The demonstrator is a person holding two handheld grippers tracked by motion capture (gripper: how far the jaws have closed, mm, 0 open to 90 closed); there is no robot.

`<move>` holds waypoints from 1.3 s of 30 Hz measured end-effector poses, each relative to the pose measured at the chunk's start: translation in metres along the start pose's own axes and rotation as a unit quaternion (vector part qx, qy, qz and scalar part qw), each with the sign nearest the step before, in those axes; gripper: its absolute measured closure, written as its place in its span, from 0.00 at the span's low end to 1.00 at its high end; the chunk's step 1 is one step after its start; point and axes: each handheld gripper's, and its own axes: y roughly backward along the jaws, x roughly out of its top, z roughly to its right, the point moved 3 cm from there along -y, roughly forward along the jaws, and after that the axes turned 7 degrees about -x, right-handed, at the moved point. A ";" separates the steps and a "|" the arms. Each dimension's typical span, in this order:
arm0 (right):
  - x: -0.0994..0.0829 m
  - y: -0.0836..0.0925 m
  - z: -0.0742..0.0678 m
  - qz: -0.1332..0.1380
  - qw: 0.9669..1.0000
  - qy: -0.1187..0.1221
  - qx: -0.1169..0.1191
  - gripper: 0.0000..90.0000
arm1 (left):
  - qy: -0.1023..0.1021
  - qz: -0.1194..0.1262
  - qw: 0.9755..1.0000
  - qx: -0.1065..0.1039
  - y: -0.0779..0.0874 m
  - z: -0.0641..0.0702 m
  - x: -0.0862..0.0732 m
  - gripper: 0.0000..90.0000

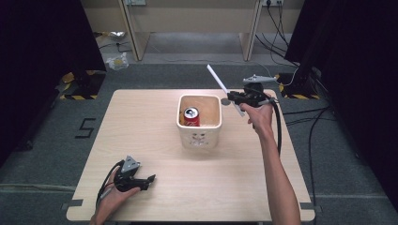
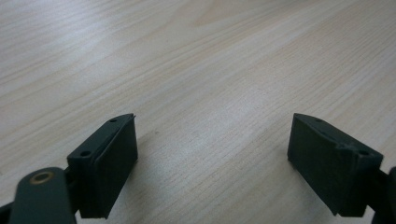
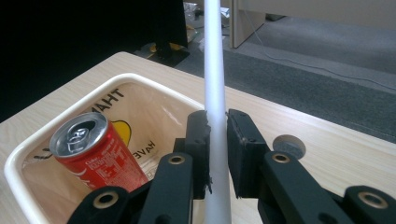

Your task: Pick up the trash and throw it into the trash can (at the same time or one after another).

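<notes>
My left hand-held gripper just rests near me on the bench, jaws wide apart, nothing between them. My right arm's stretched out, right hand-held gripper clamped on a white stick tilted up beside the cream bin. A red can stands inside; its label's too small to read.

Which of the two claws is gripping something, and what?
The right claw, beside the cream bin with the red can, is shut on a white straw. The left claw rests open over bare table.
</notes>
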 end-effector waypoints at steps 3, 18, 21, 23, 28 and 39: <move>0.002 -0.004 -0.006 0.001 1.000 0.002 0.006 0.88 | 0.000 0.000 1.000 0.000 0.000 0.000 0.000 0.17; 0.010 -0.019 -0.030 0.002 1.000 0.009 0.028 0.88 | 0.002 0.001 1.000 0.000 0.000 0.000 0.000 0.17; 0.010 -0.023 -0.035 0.001 0.999 0.013 0.033 0.88 | 0.002 0.001 1.000 0.000 0.000 0.000 0.000 0.17; 0.010 -0.024 -0.037 0.000 0.999 0.013 0.035 0.88 | 0.000 -0.001 1.000 -0.001 0.000 0.000 0.000 0.17; 0.009 -0.029 -0.043 -0.003 0.999 0.014 0.041 0.88 | -0.001 -0.001 1.000 0.000 0.000 0.000 0.000 0.17; 0.008 -0.041 -0.056 -0.013 0.998 0.020 0.052 0.88 | -0.001 -0.001 1.000 -0.001 0.000 0.000 0.000 0.17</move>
